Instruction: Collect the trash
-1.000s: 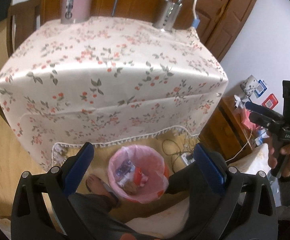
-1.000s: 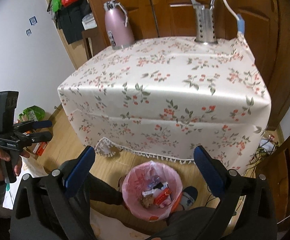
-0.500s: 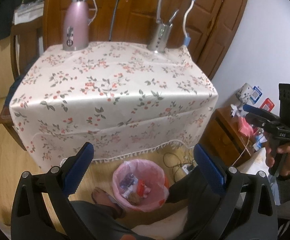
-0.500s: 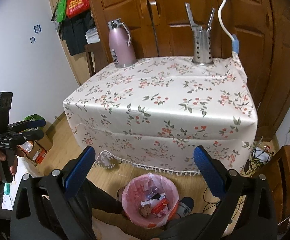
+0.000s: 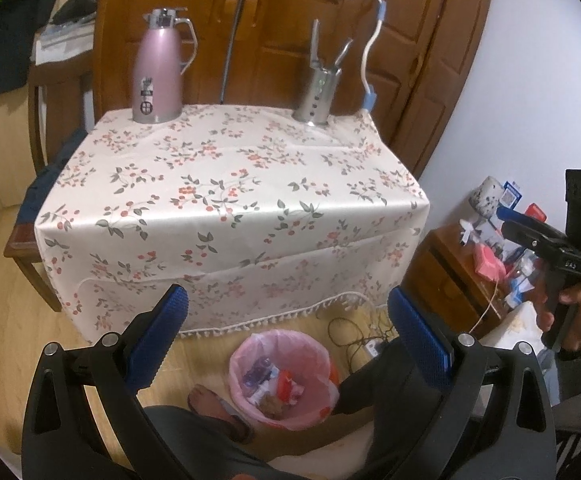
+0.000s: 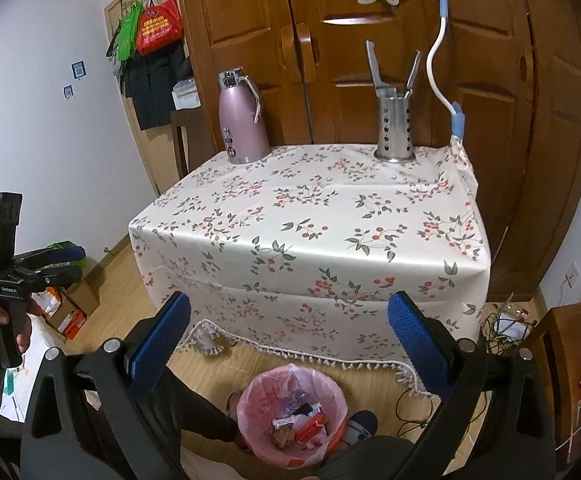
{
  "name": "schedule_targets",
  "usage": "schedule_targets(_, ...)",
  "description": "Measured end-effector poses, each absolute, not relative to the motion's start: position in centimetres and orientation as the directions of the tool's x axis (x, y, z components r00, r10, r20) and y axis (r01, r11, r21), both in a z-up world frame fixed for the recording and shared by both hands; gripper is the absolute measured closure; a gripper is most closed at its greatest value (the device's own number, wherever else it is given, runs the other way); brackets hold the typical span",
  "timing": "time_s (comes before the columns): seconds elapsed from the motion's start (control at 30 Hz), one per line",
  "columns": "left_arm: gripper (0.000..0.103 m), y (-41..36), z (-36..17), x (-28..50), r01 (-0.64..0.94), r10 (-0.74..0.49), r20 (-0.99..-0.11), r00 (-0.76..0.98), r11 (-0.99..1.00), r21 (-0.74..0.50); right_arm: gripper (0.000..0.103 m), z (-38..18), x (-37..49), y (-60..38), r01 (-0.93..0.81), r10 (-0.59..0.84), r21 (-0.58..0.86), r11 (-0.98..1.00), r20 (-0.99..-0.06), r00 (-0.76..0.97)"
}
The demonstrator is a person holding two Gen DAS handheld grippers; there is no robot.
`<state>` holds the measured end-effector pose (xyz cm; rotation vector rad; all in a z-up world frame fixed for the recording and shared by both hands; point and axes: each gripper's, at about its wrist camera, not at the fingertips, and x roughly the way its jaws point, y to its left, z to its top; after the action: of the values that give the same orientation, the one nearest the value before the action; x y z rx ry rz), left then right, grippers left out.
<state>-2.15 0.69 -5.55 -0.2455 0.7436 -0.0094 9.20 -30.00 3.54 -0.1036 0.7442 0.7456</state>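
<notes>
A bin with a pink liner (image 5: 317,365) stands on the floor in front of the table, with wrappers and scraps inside; it also shows in the right wrist view (image 6: 332,398). My left gripper (image 5: 288,320) is open and empty, held high above the bin. My right gripper (image 6: 288,326) is open and empty too, above the bin. The table (image 5: 226,184) has a floral cloth and no loose trash on top. Each gripper shows in the other's view, the right one (image 5: 502,220) and the left one (image 6: 72,264), both held off to the sides.
A pink thermos jug (image 5: 158,68) and a steel utensil holder (image 5: 318,88) stand at the table's back edge, with a gooseneck lamp (image 6: 438,48). Wooden wardrobe doors (image 6: 490,60) behind. A cluttered side cabinet (image 5: 462,276) at right. Cables (image 5: 362,336) lie near the bin.
Both grippers have risen and drawn back from the table, so the whole tabletop and the bin show smaller and lower. Both stay open and empty.
</notes>
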Motion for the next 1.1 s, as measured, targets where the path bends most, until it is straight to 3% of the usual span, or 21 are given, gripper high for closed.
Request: schedule_targets(1.1,0.006,0.9,-3.7,-4.6,-0.119,-0.03,-0.62,0.784,0.973,-0.197,0.005,4.4,8.0,-31.3,-0.636,0.583,0.174,0.751,-0.627,0.516)
